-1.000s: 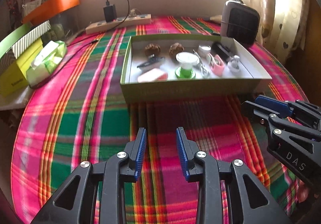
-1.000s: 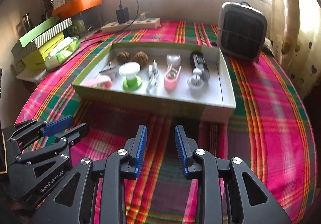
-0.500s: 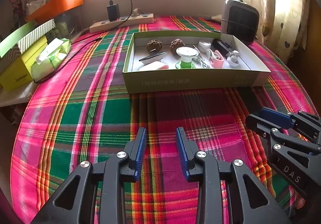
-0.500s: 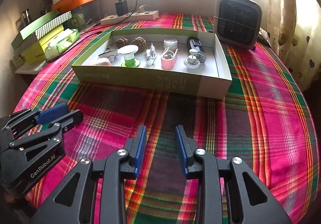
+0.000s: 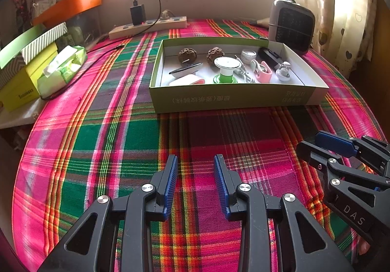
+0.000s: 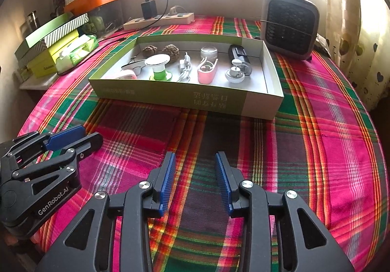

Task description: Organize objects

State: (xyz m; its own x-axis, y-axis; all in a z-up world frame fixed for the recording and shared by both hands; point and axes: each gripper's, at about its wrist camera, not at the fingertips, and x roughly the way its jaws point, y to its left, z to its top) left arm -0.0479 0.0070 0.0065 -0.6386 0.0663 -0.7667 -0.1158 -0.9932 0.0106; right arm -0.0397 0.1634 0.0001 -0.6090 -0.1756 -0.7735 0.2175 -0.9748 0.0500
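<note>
A shallow green cardboard box stands on the plaid tablecloth. It holds several small items: two brown walnuts, a green-and-white spool, a white cable, a pink holder, a black device and a white dispenser. My left gripper is open and empty, low over the cloth in front of the box. My right gripper is open and empty beside it, to the right.
A grey fan heater stands behind the box at right. A power strip with a black charger lies at the back. Green and yellow boxes and a tissue pack sit at the left edge. A curtain hangs at right.
Both grippers have pulled back from the box and sunk lower, so the box looks farther off and flatter. Both stay open and empty.
</note>
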